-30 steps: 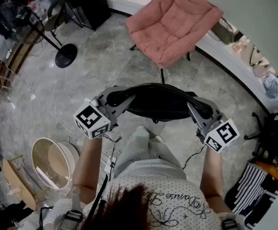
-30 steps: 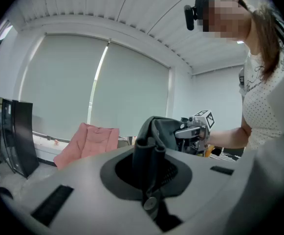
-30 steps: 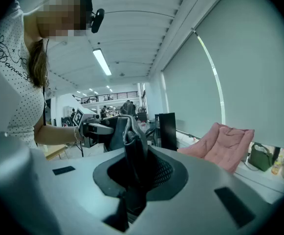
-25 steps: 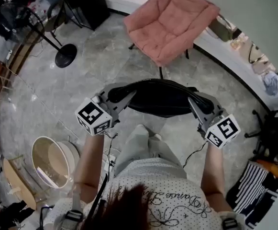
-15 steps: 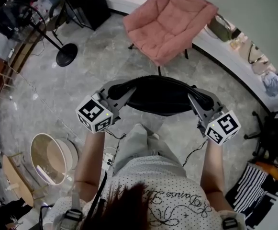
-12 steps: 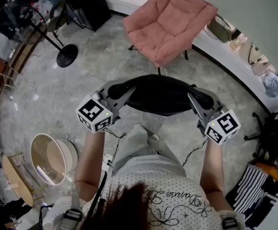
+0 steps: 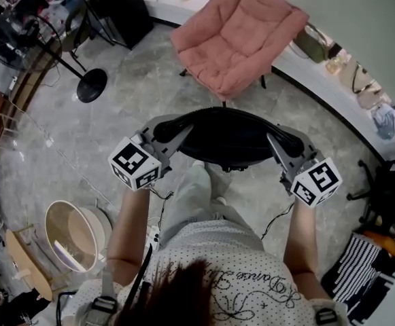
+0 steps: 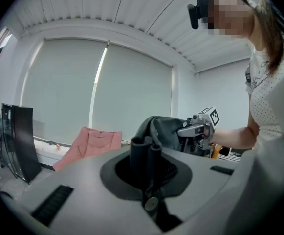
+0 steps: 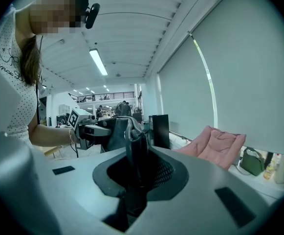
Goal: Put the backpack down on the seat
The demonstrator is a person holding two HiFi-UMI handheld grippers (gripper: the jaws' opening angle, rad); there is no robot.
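A black backpack (image 7: 224, 138) hangs in the air between my two grippers, above the grey floor and short of the pink cushioned chair (image 7: 234, 36). My left gripper (image 7: 163, 133) is shut on the backpack's left end, and its dark pads (image 8: 145, 153) are pressed together in the left gripper view. My right gripper (image 7: 285, 145) is shut on the backpack's right end, with black fabric (image 9: 132, 141) between its jaws. The chair's seat is bare. It also shows as the pink chair (image 8: 90, 143) and the pink chair (image 9: 220, 146) beyond each gripper.
A fan stand with a round base (image 7: 92, 85) and a black cabinet (image 7: 119, 9) stand at the far left. A round white bin (image 7: 75, 233) sits at the near left. A white ledge (image 7: 333, 70) with bags runs behind the chair. A black office chair (image 7: 387, 189) is at the right.
Both grippers have carried the backpack slightly forward toward the pink chair. The person's leg has stepped forward beneath it. The grips look unchanged.
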